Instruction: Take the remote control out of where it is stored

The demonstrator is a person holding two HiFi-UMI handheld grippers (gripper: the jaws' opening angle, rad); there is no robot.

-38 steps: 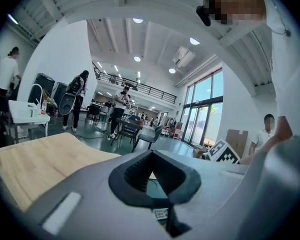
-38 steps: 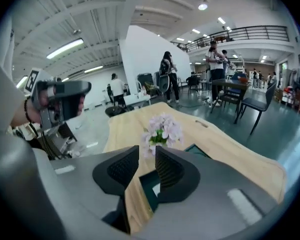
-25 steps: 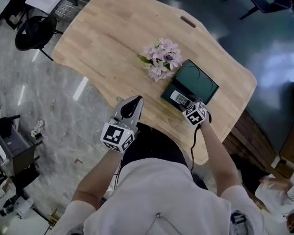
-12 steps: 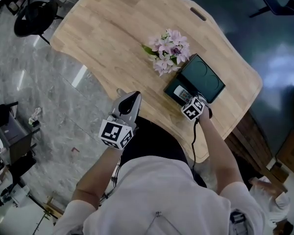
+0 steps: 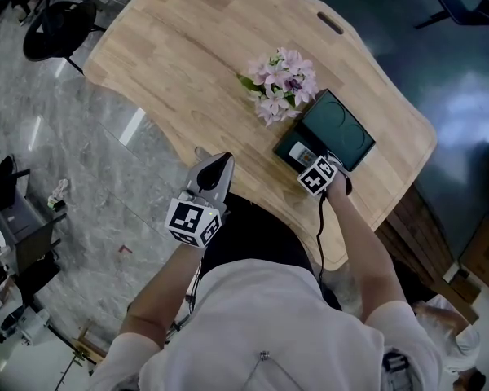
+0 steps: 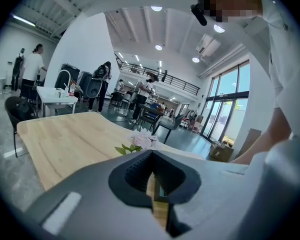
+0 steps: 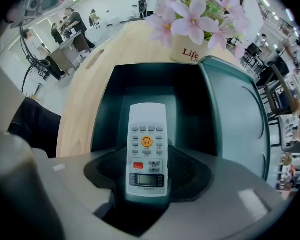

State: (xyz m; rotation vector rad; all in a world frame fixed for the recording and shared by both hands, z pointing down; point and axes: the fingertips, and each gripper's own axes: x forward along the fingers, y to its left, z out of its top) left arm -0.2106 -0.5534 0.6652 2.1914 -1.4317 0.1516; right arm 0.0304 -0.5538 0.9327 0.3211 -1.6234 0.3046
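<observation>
The remote [image 7: 147, 149] lies flat in the open dark green box [image 7: 106, 104] on the wooden table [image 5: 187, 63]. The right tongs [image 7: 148, 170] hang right over it and point straight down.

In the right gripper view the remote's long side runs from 6 o'clock to 12 o'clock. Its little screen end is at 6 and its plain end is at 12. One jaw stands at 9 o'clock of the remote and the other at 3 o'clock, so they sit across its short side. The jaws have just been opening and are now very wide. The remote is between them, but I think they are not squeezing it yet. To lift it, they would need to close in from 9 and 3.

The lid [image 7: 235, 129] lies at 3 o'clock of the box, and the flowers [image 7: 195, 14] stand at 12 o'clock.

The left tongs [image 6: 152, 176] are pinched together with nothing inside. In the head view they are at 9 o'clock of the box, well apart from it, so the right tongs are much nearer.
</observation>
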